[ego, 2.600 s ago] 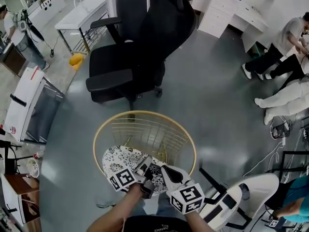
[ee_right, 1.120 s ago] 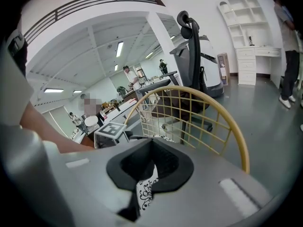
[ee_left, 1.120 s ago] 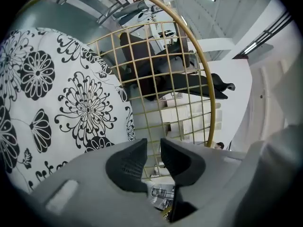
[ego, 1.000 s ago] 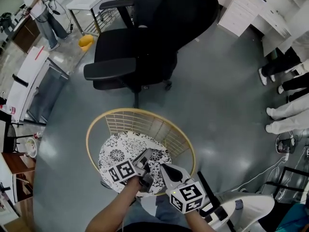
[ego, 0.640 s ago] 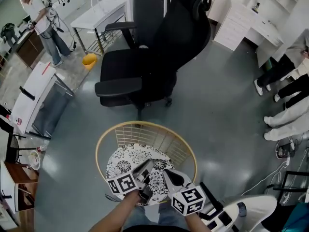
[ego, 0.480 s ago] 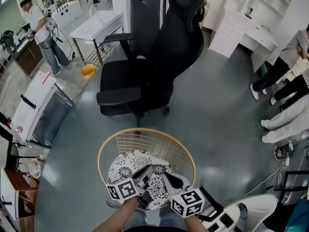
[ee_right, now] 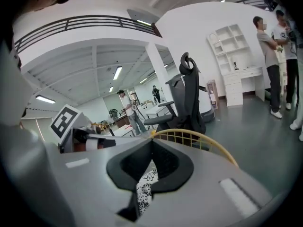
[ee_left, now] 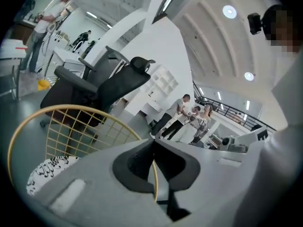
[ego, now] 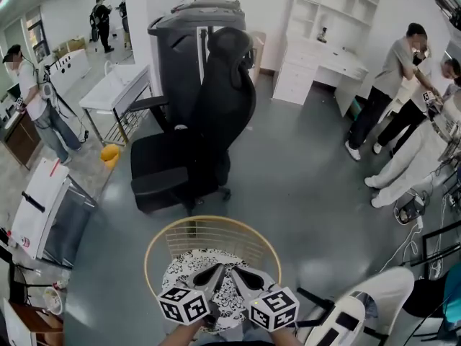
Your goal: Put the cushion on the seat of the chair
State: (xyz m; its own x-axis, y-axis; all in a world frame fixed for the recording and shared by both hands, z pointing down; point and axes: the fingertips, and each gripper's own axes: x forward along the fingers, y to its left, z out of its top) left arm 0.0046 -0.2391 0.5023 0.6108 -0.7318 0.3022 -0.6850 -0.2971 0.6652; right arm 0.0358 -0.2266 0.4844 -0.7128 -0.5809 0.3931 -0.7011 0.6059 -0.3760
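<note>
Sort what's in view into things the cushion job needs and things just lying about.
Belongs to the job:
- patterned cushion, lying inside the gold wire chair
- left gripper and right gripper, both with jaws together, above the cushion

Just lying about:
- black office chair
- yellow bucket
- white table
- white shelves

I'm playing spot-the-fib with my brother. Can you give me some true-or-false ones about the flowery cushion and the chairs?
1. The patterned cushion lies inside the gold wire chair. True.
2. The black office chair has the cushion on its seat. False: no cushion lies there.
3. The left gripper and the right gripper have their jaws wide apart. False: both pairs are together.
4. The black office chair stands beyond the gold wire chair. True.
</note>
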